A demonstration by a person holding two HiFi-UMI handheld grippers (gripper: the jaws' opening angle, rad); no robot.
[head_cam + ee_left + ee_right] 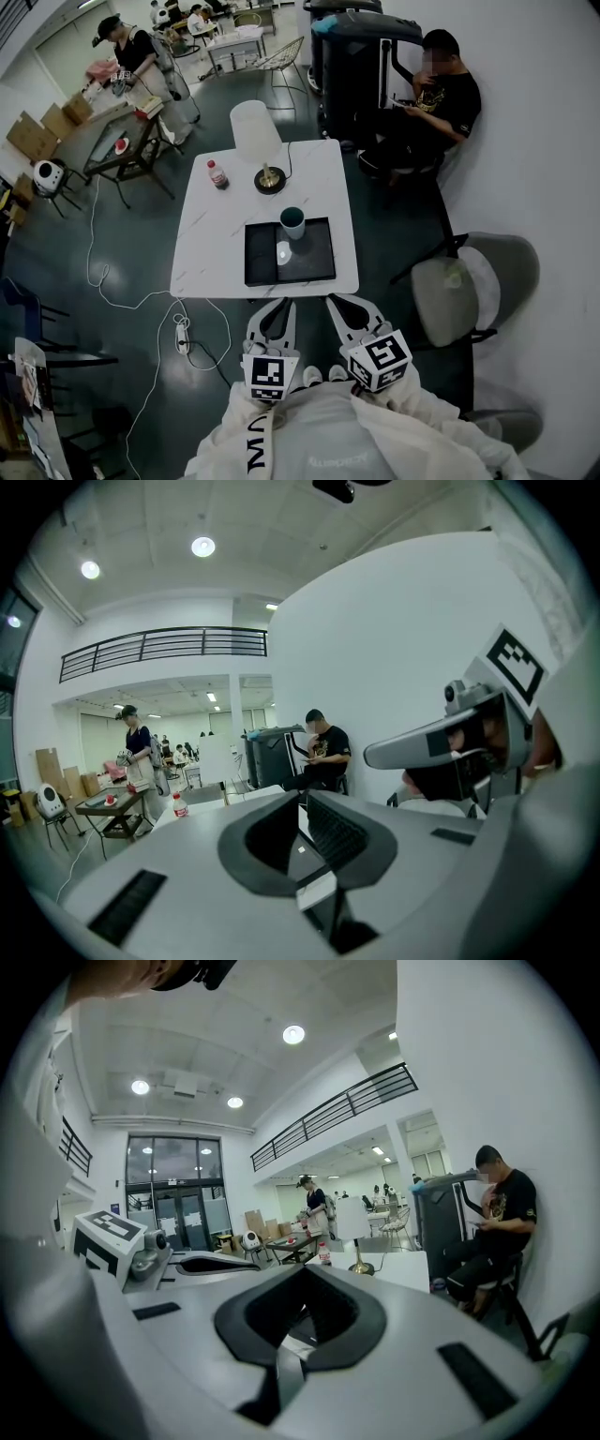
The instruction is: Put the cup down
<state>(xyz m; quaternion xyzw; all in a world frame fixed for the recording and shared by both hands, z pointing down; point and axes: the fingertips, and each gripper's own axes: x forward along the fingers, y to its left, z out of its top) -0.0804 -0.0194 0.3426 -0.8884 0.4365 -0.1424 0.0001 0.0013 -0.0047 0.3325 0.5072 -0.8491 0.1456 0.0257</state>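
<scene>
The person wears a light grey top [328, 445] with dark letters [257, 450] running down one side. The left gripper [278, 306] and the right gripper [341, 300] are pale grey, with black pads [337, 832] inside. Each carries a white cube with black square marks, the left cube [270, 377] and the right cube [379, 361].

— What kind of place is this?
— A big open work hall, part office, part lab. A black-railed mezzanine balcony [164, 649] runs beneath a high white ceiling with round recessed lights [293, 1034]. Tall glass entrance doors [178, 1204] stand at one end.
— And lower down?
— Brown cardboard boxes [33, 136] sit by the wall. A white power strip [182, 337] trails cable across the dark polished floor [122, 253]. There's a white marble-patterned square surface [216, 244], and a seated person in a black T-shirt [445, 94] leans against the wall.
</scene>
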